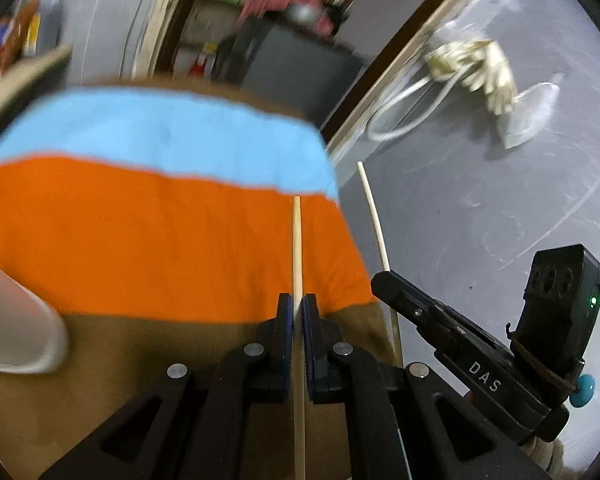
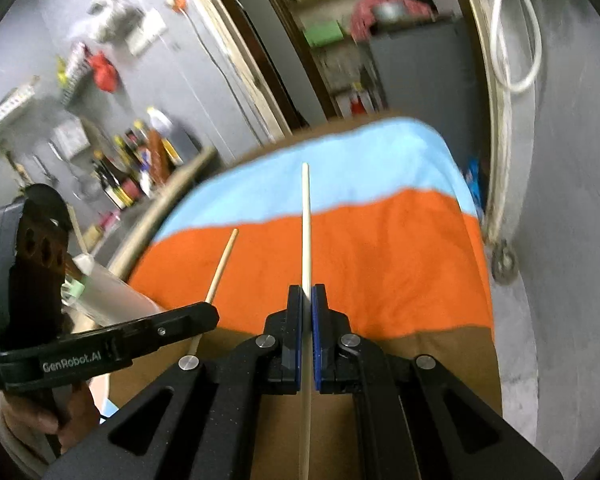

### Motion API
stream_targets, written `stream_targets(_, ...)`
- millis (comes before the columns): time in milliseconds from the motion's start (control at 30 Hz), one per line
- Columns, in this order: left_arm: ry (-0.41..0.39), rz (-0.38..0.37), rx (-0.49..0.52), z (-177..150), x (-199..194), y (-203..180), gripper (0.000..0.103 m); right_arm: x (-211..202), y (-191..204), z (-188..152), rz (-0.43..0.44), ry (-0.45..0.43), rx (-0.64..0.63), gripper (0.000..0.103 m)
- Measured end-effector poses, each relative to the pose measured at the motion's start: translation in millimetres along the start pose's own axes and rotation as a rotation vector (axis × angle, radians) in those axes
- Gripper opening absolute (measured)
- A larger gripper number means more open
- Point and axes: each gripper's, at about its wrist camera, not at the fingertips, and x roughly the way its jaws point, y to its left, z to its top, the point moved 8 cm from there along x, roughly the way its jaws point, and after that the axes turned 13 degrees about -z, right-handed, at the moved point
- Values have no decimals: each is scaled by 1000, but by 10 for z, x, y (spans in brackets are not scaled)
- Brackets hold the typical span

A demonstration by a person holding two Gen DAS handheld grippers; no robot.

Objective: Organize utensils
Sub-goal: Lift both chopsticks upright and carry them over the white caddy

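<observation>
My left gripper (image 1: 297, 304) is shut on a wooden chopstick (image 1: 297, 240) that points forward over the orange cloth (image 1: 140, 232). My right gripper (image 2: 307, 294) is shut on a paler chopstick (image 2: 305, 220), also pointing forward over the cloth. Each gripper shows in the other's view: the right gripper (image 1: 384, 276) with its chopstick (image 1: 374, 216) at the right of the left wrist view, the left gripper (image 2: 210, 308) with its chopstick (image 2: 222, 264) at the left of the right wrist view. Both are held above the table.
An orange cloth (image 2: 380, 260) and a blue cloth (image 1: 160, 136) lie on the brown table (image 1: 120, 360). A white container (image 1: 16, 320) stands at the table's left; it also shows in the right wrist view (image 2: 108, 292). Bottles (image 2: 132, 168) stand on a shelf behind.
</observation>
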Motion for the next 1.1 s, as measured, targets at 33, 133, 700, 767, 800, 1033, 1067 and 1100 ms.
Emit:
stream_targets(33,-26,-2,27,53,-71,-38,5,-73,51,49,7,-37,-3,4)
stream_targets(133,-91,0,87,170,-320,-139,5,-333,218,185,18,-149,-11,4)
stream_targets(700,-471,6,162,817,-2074,-31,5,-1361,1471,863,134,-474,-82,4)
stream_targets(767,-502,25,151,866,-2257,84,5,-1387,1683,928,184,-501,-77,4)
stream_targets(800,-517,36,148,895,-2340,145,5,-1384,1768,940,206,-508,-74,4)
stream_targets(1033,-611,99,111,1000,-2901,747,5,-1176,2329,954,307,-509,-40,4)
stream_targets(1067,-626,104,100,1019,-2959,836,5,-1132,2370,926,316,-510,-35,4)
stream_targets(1100,-639,104,91,1025,-3017,910,5,-1087,2432,910,327,-510,-28,4)
